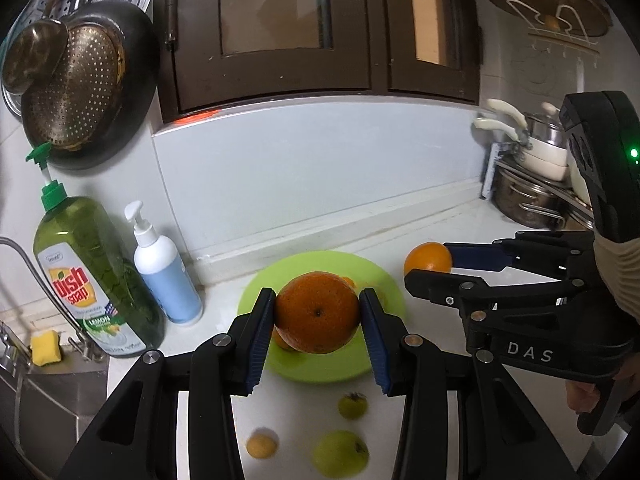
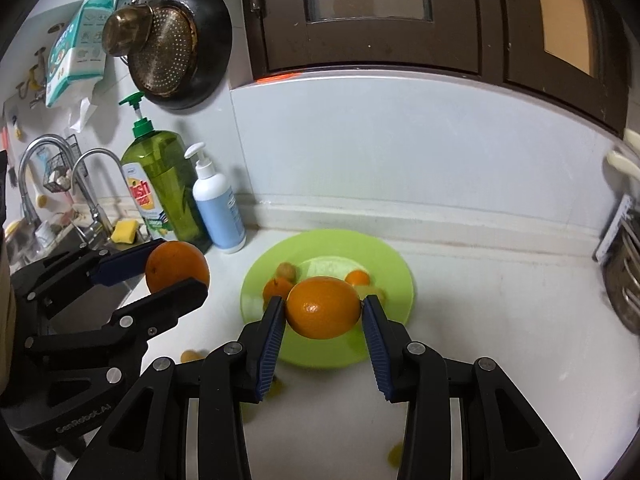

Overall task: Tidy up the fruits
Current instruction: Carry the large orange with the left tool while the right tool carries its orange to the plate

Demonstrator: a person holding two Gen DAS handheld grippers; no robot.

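Note:
My left gripper (image 1: 317, 316) is shut on a large orange (image 1: 317, 312) and holds it above the near part of a lime green plate (image 1: 384, 280). My right gripper (image 2: 324, 307) is shut on another orange (image 2: 323, 307) above the same plate (image 2: 396, 264). Each gripper shows in the other view: the right one (image 1: 428, 266) with its orange (image 1: 427, 257), the left one (image 2: 176, 270) with its orange (image 2: 177, 265). Small oranges (image 2: 357, 278) and a yellowish fruit (image 2: 287, 270) lie on the plate. Two green fruits (image 1: 340, 453) and a small yellow one (image 1: 261, 446) lie on the counter below my left gripper.
A green dish soap bottle (image 1: 86, 276) and a white pump bottle (image 1: 166, 276) stand left of the plate. A sink with taps (image 2: 60, 184) and a yellow sponge (image 1: 46, 347) are further left. Stacked pots (image 1: 532, 176) sit on a rack at right. Pans hang on the wall (image 1: 76, 80).

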